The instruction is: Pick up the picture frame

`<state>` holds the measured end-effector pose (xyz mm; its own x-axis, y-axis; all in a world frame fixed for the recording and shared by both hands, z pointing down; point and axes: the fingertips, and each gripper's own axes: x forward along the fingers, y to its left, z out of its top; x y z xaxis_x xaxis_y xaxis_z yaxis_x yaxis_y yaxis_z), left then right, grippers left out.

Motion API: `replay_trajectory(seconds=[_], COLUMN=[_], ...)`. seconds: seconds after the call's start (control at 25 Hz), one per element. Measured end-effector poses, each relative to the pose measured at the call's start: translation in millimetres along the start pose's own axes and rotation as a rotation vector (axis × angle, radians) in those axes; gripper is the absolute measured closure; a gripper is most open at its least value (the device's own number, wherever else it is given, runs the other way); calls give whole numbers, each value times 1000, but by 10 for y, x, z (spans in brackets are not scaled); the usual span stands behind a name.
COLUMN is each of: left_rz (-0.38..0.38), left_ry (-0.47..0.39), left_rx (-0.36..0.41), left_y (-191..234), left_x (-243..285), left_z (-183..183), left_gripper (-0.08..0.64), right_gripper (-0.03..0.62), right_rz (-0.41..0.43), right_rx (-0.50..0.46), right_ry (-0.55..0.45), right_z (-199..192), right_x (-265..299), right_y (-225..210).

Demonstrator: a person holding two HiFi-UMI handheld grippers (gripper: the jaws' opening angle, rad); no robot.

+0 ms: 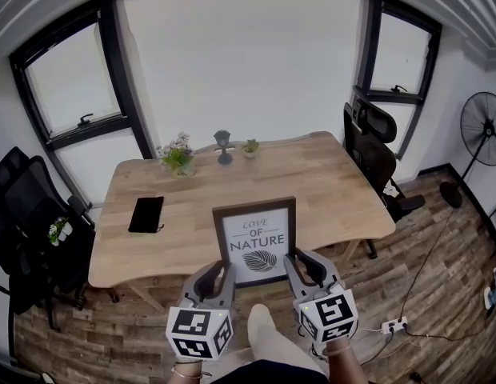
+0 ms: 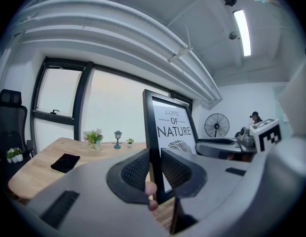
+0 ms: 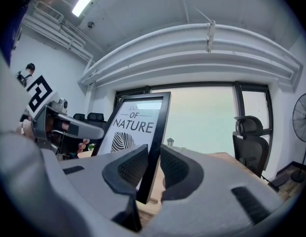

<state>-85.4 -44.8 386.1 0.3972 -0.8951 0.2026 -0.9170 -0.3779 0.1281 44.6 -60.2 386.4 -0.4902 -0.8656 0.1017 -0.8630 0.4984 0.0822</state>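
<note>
The picture frame (image 1: 254,241) is held upright at the table's (image 1: 328,182) near edge. The left gripper (image 1: 219,272) is clamped on its left rail and the right gripper (image 1: 298,261) on its right rail, both low down. It's probably light and stiff with a fragile front, so the rails are best gripped gently.

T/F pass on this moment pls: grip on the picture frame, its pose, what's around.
1. The left gripper and right gripper both have jaws closed on the picture frame. True.
2. The frame lies flat. False: it is upright, print facing the person.
3. The print reads "Love of Nature". True.
4. A fan sits on the table. False: the pedestal fan stands on the floor, right of the table.
5. The flower pot sits near the table's far edge. True.
</note>
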Motion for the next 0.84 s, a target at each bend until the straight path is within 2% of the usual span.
replay_trajectory(seconds=[0.84], left_rz=[-12], left_ry=[-7], left_rx=[-6], left_y=[29], left_x=[70], left_z=[-16], left_gripper=[494], right_gripper=[514], right_rz=[-6], right_rx=[-8], right_ry=[-4], right_z=[-9], right_x=[73], right_y=[-41])
